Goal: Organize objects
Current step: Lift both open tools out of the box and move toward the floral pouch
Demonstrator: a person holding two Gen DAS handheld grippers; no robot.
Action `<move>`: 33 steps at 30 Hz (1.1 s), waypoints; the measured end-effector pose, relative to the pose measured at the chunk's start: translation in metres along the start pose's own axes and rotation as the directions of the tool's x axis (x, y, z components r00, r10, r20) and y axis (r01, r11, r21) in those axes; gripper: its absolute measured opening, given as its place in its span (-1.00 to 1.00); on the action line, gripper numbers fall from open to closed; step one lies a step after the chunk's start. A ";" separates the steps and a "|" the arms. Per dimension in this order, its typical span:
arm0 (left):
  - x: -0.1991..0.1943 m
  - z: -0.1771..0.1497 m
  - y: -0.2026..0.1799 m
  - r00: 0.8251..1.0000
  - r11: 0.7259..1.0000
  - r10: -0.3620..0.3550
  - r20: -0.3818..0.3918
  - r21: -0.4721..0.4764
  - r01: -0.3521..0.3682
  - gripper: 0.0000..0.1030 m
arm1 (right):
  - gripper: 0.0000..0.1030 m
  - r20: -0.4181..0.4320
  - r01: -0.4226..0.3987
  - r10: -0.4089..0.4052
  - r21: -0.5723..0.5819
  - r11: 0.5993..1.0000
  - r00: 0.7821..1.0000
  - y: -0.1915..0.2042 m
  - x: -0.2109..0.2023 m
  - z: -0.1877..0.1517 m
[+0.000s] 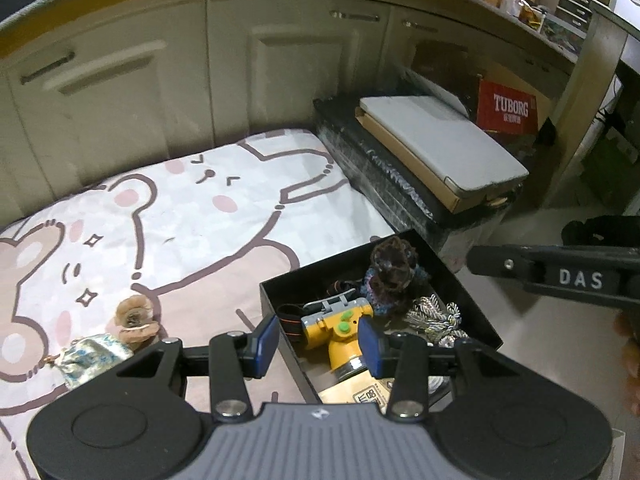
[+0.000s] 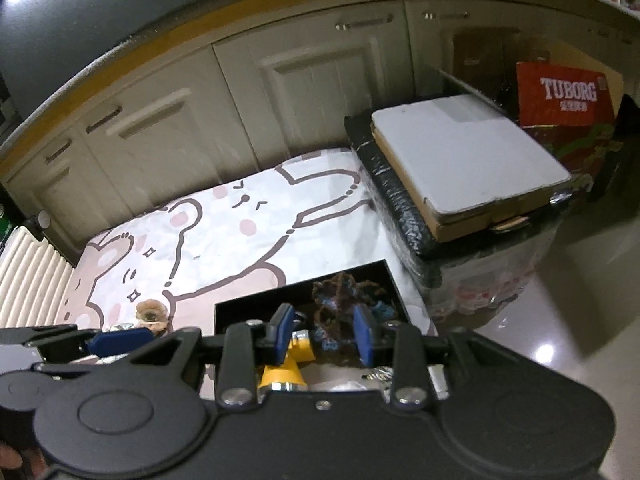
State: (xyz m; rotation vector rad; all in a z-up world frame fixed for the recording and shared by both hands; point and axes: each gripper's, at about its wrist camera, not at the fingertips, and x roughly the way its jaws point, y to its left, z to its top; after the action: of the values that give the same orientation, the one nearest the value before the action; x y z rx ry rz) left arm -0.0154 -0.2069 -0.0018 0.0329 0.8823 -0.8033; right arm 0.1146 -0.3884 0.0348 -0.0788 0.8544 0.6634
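Note:
A black open box (image 1: 336, 258) (image 2: 300, 286) stands at the corner of a cartoon-print cloth (image 1: 200, 220). Inside lie a yellow headlamp (image 1: 332, 326) (image 2: 298, 350), a dark crocheted piece (image 1: 394, 268) (image 2: 340, 300), silver cord (image 1: 436, 316) and a cardboard packet (image 1: 352, 392). My left gripper (image 1: 318, 344) hovers open over the box's left part, above the headlamp, holding nothing. My right gripper (image 2: 323, 332) hangs open above the crocheted piece, also empty. On the cloth left of the box lie a brown flower-like ornament (image 1: 136, 318) (image 2: 152, 312) and a patterned pouch (image 1: 94, 356).
Cream cabinet doors (image 1: 280, 68) back the cloth. To the right a black wrapped crate (image 1: 384, 184) carries a white flat box (image 1: 440, 140), with a red Tuborg carton (image 1: 510, 108) behind. Glossy floor (image 2: 560, 320) lies right of the box, and a radiator (image 2: 32, 276) stands at far left.

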 end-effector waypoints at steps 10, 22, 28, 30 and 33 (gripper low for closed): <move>-0.024 -0.004 0.005 0.996 0.994 0.090 0.023 -0.056 -0.089 0.48 | 0.16 0.019 0.050 -0.049 -0.047 0.998 0.999 0.001 -0.031 -0.007; -0.037 -0.005 0.001 0.989 0.985 0.141 0.040 -0.109 -0.136 1.00 | 0.62 0.015 0.115 -0.114 -0.079 0.990 0.993 -0.006 -0.046 -0.015; -0.038 -0.007 -0.001 0.987 0.983 0.155 0.034 -0.100 -0.151 1.00 | 0.91 0.021 0.132 -0.131 -0.059 0.989 0.991 -0.013 -0.048 -0.020; -0.038 -0.008 -0.001 0.986 0.983 0.163 0.032 -0.096 -0.159 1.00 | 1.00 0.027 0.139 -0.138 -0.054 0.989 0.990 -0.014 -0.049 -0.021; -0.040 -0.008 0.000 0.985 0.981 0.167 0.036 -0.102 -0.163 1.00 | 1.00 0.025 0.153 -0.151 -0.060 0.986 0.988 -0.015 -0.047 -0.022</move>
State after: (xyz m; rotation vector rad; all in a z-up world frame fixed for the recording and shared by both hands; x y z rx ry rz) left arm -0.0356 -0.1799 0.0205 0.0010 0.8644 -0.6026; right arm 0.0865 -0.4311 0.0508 -0.1909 0.7998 0.5462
